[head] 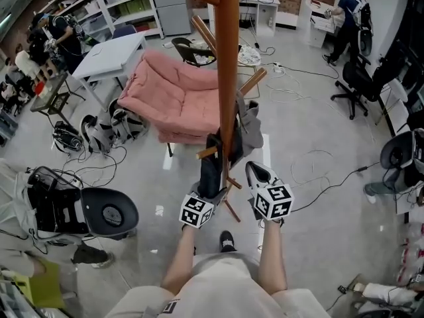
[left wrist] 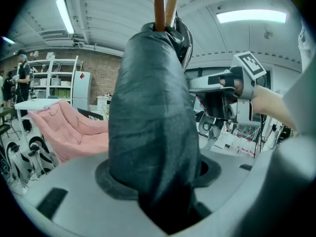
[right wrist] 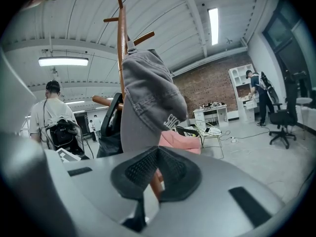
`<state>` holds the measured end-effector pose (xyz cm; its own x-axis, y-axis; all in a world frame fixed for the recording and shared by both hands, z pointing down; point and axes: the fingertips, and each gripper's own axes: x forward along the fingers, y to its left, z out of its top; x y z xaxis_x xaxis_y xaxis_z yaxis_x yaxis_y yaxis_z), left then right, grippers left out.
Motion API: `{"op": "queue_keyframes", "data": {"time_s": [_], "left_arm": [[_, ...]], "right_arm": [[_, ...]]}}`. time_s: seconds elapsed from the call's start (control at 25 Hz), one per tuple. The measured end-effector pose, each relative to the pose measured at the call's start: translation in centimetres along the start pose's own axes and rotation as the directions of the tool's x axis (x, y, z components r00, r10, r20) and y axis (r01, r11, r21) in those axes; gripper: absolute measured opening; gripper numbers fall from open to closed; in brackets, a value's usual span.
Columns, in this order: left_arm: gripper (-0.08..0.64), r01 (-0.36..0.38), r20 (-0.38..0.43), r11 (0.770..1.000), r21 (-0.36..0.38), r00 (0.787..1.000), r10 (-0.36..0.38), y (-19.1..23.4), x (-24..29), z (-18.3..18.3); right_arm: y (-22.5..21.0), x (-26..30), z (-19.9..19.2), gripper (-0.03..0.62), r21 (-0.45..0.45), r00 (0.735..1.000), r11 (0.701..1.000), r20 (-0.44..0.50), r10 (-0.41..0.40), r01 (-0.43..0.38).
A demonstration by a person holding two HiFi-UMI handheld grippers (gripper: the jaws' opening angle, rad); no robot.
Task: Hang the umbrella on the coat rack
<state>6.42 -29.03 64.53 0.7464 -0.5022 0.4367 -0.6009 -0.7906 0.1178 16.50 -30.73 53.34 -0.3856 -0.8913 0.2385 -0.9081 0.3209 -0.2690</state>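
My left claw (left wrist: 158, 177) is clamped on the folded dark umbrella (left wrist: 153, 107), tight against the coat rack (head: 228, 58) pole at 12 o'clock. The right claw (right wrist: 157, 169) is closed, empty. I'd lift slowly onto a free peg (head: 253, 80), dodging the grey cap (head: 250, 121) at 1 o'clock.

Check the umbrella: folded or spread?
Folded. The umbrella is a tight dark bundle of gathered fabric, gripped between the left gripper's jaws beside the rack; no canopy is spread.
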Motion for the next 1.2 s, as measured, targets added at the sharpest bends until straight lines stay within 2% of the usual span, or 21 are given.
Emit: {"op": "queue_keyframes", "data": {"time_s": [0.24,0.64,0.88,1.08,1.2], "left_arm": [[0.256,-0.004,-0.015,1.0,-0.002,1.0,0.004,0.3,0.8,-0.5],[0.259,-0.012,-0.015,1.0,-0.004,1.0,0.012,-0.4,2.0,-0.8],[0.264,-0.03,-0.01,0.999,-0.028,1.0,0.029,-0.7,2.7,-0.8],[0.272,-0.03,0.006,0.998,-0.049,1.0,0.03,-0.6,2.8,-0.8],[0.29,-0.072,0.013,0.994,-0.083,0.997,0.073,0.3,2.2,-1.0]], "right_arm": [[0.2,0.9,-0.9,0.003,-0.029,0.997,0.998,-0.048,0.053,-0.054],[0.0,1.5,-2.0,0.003,-0.012,0.992,0.995,-0.082,0.099,-0.1],[0.5,2.3,-2.3,0.003,0.017,0.988,0.991,-0.076,0.136,-0.135],[1.5,2.3,-2.2,0.003,-0.018,0.982,0.986,-0.089,0.166,-0.168],[1.5,1.9,-2.3,0.003,-0.017,0.98,0.984,-0.098,0.173,-0.175]]}}
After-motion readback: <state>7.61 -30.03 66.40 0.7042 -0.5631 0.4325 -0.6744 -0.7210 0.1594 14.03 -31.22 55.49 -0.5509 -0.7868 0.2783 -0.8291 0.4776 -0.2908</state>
